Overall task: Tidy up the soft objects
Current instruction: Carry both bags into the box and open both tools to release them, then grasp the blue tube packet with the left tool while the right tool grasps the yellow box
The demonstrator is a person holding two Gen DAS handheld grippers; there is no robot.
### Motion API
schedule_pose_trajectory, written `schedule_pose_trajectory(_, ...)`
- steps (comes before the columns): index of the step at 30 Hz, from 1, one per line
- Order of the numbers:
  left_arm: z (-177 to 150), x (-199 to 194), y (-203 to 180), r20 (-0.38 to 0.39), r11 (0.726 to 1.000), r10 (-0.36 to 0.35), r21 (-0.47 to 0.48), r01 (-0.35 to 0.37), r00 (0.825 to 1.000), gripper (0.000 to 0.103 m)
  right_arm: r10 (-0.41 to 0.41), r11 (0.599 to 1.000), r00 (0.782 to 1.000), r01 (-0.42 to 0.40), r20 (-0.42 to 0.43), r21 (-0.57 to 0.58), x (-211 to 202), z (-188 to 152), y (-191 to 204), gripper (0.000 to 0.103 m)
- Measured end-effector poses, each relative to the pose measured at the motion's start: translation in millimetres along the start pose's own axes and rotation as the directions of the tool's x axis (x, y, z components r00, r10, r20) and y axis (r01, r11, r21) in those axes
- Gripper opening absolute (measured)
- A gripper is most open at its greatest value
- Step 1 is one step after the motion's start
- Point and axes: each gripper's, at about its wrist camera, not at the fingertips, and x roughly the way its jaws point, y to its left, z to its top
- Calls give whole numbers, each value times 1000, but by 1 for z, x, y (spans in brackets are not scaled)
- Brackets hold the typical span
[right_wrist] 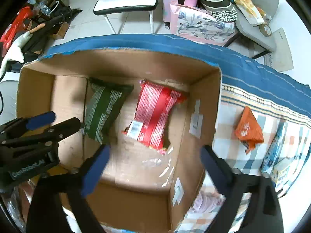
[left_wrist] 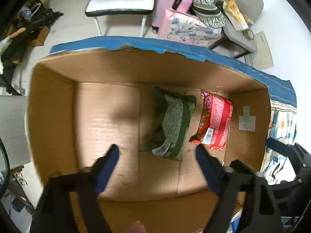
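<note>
Open cardboard box [left_wrist: 54, 116] holding two soft packets: a green packet [left_wrist: 173, 124] just ahead of the left gripper [left_wrist: 157, 151], and a red packet [left_wrist: 215, 120] beside it, near its right fingertip. Both grippers hover empty, jaws spread; the right gripper [right_wrist: 155, 149] straddles the box's right wall. Packet print is blurred. An orange packet [right_wrist: 248, 130] lies outside, on the checked cloth [right_wrist: 229, 134].
</note>
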Motion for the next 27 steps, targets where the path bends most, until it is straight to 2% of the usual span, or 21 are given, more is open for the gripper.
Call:
schedule_pose_trajectory(3,-17,-12,3,21,1000,17,-1,-17,1000,89,14,1000,1000,-14,23,8,-8,-17,4,103)
schedule_pose_trajectory(10,-66,-41,9,120,999,38,-21,-35,992,89,20,999,997,-22,81,27,-27,-65,18,103)
schedule_pose_trajectory(13,-90,-58,9,183,997,78,-22,-75,980,89,6,1000,992,-9,124,27,-41,-92,24,103)
schedule_pose_trajectory(18,-133,-87,11,285,992,128,-16,-129,950,89,-12,999,980,3,198,44,-67,-131,26,103)
schedule_pose_trajectory(27,-189,-131,-6,373,991,118,8,-130,920,89,17,998,952,-33,305,47,-122,-195,25,103)
